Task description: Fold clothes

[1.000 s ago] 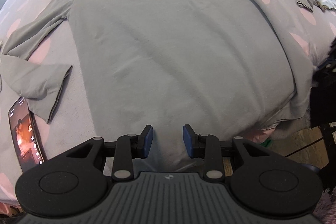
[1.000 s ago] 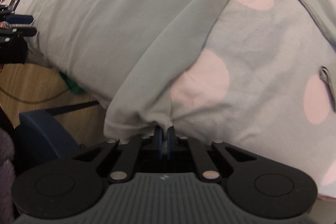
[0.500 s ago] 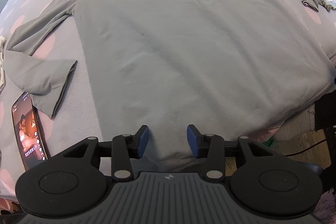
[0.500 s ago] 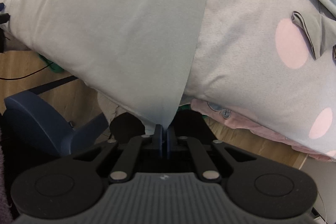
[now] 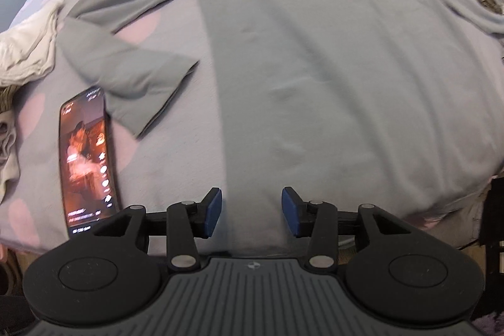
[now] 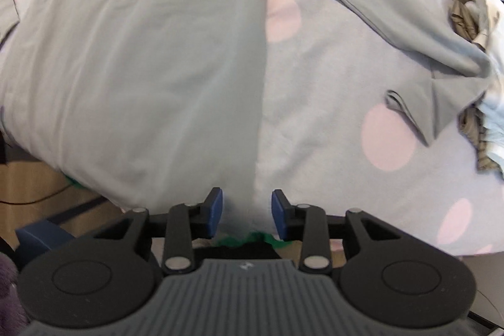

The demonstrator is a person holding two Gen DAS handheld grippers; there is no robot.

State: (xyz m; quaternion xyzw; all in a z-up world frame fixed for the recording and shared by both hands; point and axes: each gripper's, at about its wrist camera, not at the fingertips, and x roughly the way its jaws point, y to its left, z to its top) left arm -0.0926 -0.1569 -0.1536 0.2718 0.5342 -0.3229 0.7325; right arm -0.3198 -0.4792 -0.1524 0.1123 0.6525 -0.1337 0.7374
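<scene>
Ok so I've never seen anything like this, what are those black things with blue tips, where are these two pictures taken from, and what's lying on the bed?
Those are two hand-held tongs a person uses to fold clothes. Each carries a camera looking along its fingers, so one picture comes from the left tongs, the other from the right tongs. On the spotted bedcover a grey long-sleeved shirt lies spread flat, hem nearest. A lit phone lies beside one sleeve, with other clothes at the edges. Nothing is held: the left tongs stand open, the right are opening, over the hem.
</scene>
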